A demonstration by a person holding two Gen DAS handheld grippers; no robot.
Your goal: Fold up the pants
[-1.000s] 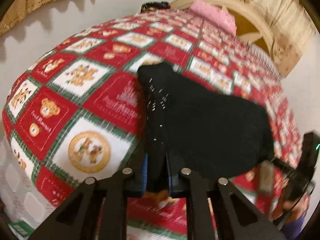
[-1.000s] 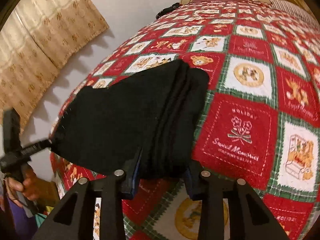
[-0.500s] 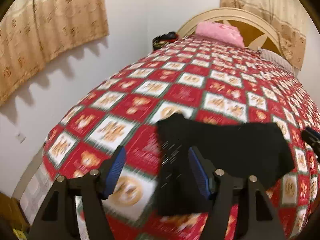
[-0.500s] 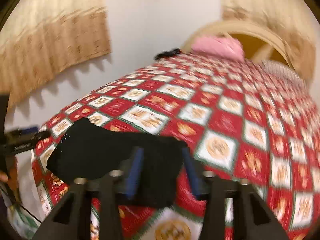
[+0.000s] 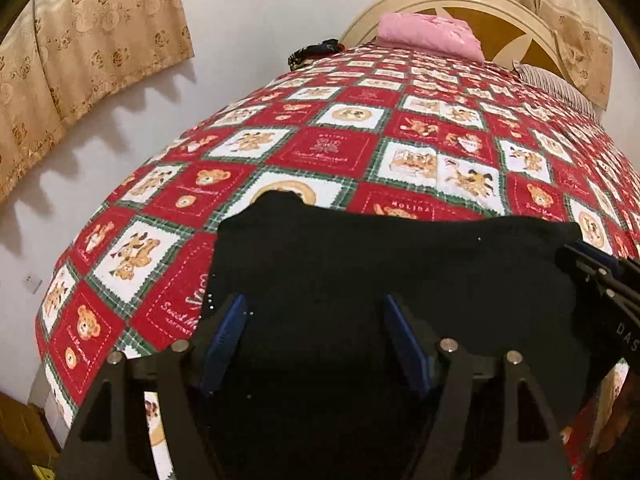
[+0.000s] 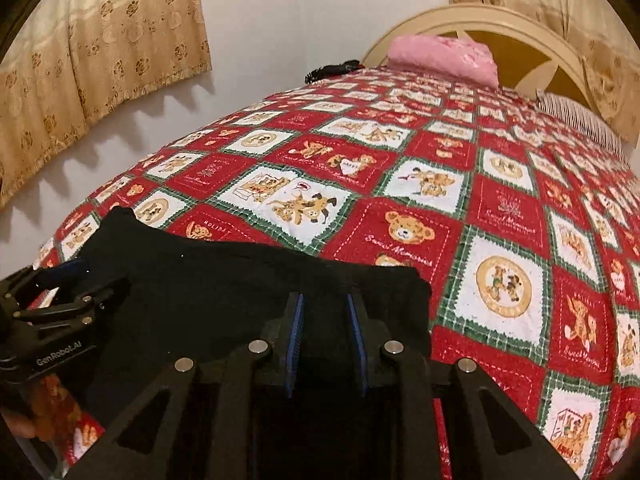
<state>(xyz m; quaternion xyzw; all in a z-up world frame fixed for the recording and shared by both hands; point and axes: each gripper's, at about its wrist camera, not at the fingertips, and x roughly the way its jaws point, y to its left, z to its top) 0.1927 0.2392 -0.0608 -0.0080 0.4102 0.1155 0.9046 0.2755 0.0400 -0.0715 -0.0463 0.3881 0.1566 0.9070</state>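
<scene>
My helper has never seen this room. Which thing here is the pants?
Find the bed under its red teddy-bear quilt. At its near edge, far from the headboard, lie the folded pants: the only plain black thing on the pattern.

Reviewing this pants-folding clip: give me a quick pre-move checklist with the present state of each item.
1. Pants lie folded on the bedspread: ok.
2. Left gripper clear of cloth: ok, jaws wide and opening, pads off the pants.
3. Right gripper state: jaws closing with dark cloth between them; grip cannot tell.
4. Grippers apart from each other: ok.
5. Fold edges aligned: cannot tell, black cloth hides the layers.
</scene>
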